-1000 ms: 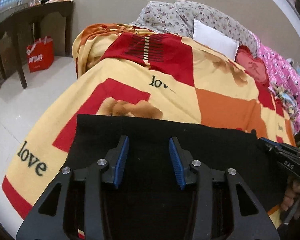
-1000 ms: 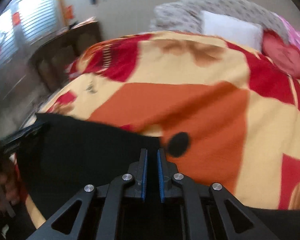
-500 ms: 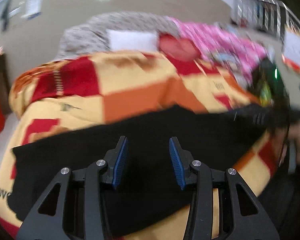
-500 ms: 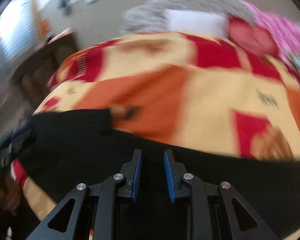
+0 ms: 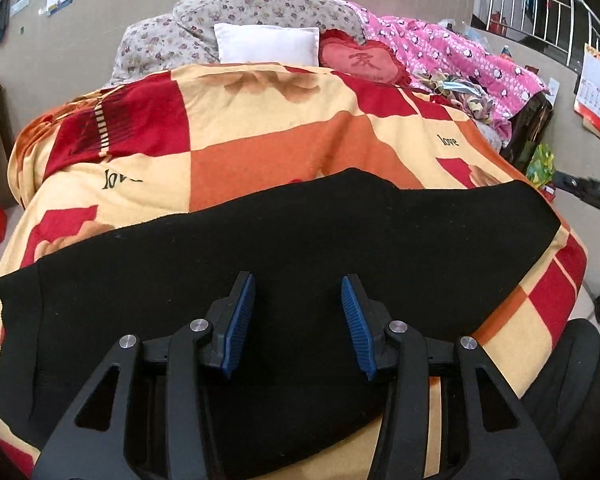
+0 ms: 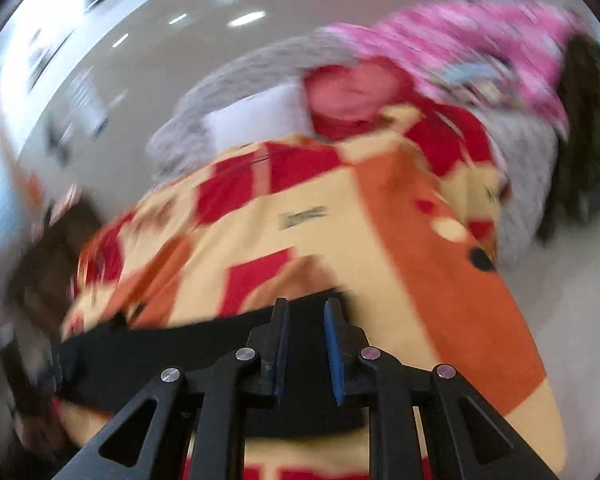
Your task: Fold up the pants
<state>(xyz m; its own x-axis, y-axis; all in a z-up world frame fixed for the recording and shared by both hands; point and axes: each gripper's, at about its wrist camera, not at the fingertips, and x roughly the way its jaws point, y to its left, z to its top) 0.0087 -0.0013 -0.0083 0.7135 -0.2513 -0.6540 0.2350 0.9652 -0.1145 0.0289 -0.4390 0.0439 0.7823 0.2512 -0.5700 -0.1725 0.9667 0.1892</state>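
Two black two-finger grippers with blue ribbed pads hover over a bed. The left gripper [image 5: 298, 288] has its jaws spread wide with nothing between them, poised above the black fabric pants [image 5: 284, 248], which lie flat across the near end of a checked fleece blanket [image 5: 260, 140] in yellow, red and orange, printed with the word "love". The pants stretch from the blanket's left edge almost to its right edge. At the head of the bed sit a white rectangular pillow [image 5: 266, 45], a red heart-shaped cushion [image 5: 360, 60] and a pink patterned quilt [image 5: 452, 54].

The right wrist view is badly blurred. The right gripper [image 6: 306, 312] shows its jaws parted by a narrow gap, holding nothing, with the fingertips over the far edge of the pants [image 6: 160, 356].
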